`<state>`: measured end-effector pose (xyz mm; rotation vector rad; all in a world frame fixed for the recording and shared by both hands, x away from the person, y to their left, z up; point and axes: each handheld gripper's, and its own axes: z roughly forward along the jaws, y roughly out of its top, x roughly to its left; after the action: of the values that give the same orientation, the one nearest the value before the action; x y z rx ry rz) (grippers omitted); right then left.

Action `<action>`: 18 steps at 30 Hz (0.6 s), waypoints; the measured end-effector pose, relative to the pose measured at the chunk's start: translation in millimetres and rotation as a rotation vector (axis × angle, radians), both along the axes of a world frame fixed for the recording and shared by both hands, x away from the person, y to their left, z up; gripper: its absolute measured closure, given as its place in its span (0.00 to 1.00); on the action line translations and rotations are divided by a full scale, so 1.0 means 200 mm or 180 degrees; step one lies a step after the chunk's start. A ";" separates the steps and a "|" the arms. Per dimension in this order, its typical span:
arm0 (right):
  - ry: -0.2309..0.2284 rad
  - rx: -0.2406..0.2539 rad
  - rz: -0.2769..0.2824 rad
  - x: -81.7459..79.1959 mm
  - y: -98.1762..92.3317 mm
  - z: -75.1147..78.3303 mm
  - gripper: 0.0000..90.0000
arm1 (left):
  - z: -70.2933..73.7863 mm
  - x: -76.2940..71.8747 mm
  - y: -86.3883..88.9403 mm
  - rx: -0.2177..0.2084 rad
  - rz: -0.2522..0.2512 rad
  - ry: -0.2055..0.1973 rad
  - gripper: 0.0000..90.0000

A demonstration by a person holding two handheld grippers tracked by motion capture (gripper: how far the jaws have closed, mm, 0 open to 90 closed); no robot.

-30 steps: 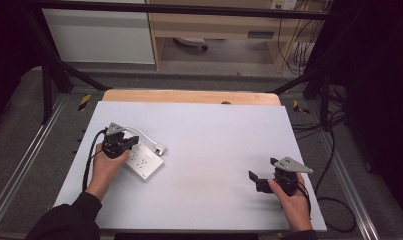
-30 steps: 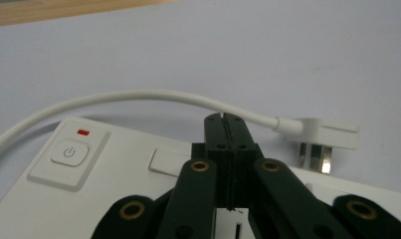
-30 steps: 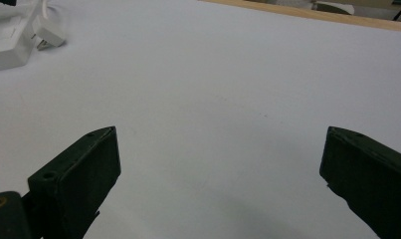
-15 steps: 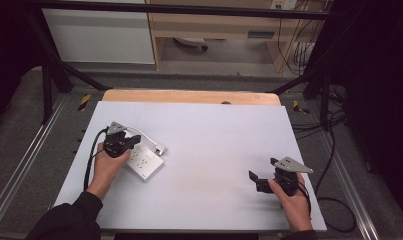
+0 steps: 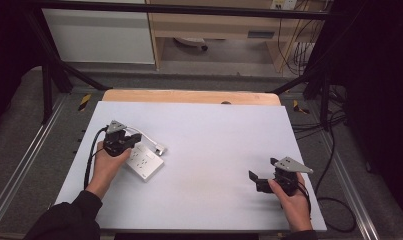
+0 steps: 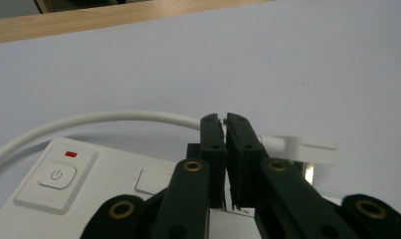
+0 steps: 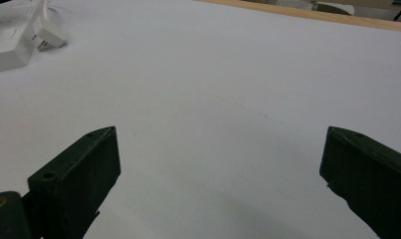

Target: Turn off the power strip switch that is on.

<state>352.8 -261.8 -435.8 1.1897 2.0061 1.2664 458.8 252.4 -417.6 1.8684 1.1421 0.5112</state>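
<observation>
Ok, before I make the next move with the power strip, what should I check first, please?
1. Left gripper free: ok. Its jaws are almost together, have just been opening slightly, and nothing shows between them.
2. Left gripper above the power strip: ok.
3. Right gripper ready: ok. It is open and empty, above the bare table.
4. Plug out of any socket: ok. It lies on the table beside the strip.
5. Strip switched off: cannot tell. There is a red mark above the switch.
</observation>
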 end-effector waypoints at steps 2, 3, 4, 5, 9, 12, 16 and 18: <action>0.0001 0.0002 -0.0001 0.00 0.00 0.00 0.03 | 0.00 0.00 0.00 -0.0002 0.0005 -0.0002 0.94; 0.0000 0.0004 -0.0001 0.00 0.00 0.00 0.03 | 0.00 0.00 0.00 -0.0003 0.0005 -0.0003 0.94; 0.0001 0.0004 0.0000 0.00 0.00 0.00 0.03 | 0.00 0.00 0.00 0.0000 0.0000 -0.0004 0.94; 0.0000 0.0003 0.0000 0.00 0.00 0.00 0.03 | 0.00 0.00 0.00 0.0000 -0.0001 -0.0007 0.93; -0.0002 0.0002 0.0000 0.00 0.00 0.00 0.03 | 0.01 0.00 0.00 -0.0002 -0.0002 -0.0020 0.93; -0.0005 0.0001 0.0001 0.00 0.00 0.00 0.03 | 0.01 0.00 0.00 -0.0009 -0.0002 -0.0023 0.93; -0.0002 -0.0001 0.0003 0.00 0.00 0.00 0.03 | 0.02 0.00 -0.01 -0.0015 -0.0003 -0.0055 0.92; -0.0002 0.0002 0.0003 0.00 0.00 0.00 0.03 | 0.02 -0.01 -0.01 -0.0029 -0.0002 -0.0065 0.92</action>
<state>352.6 -261.8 -435.5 1.1885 2.0061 1.2679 457.6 250.4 -412.8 1.8518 1.1286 0.5227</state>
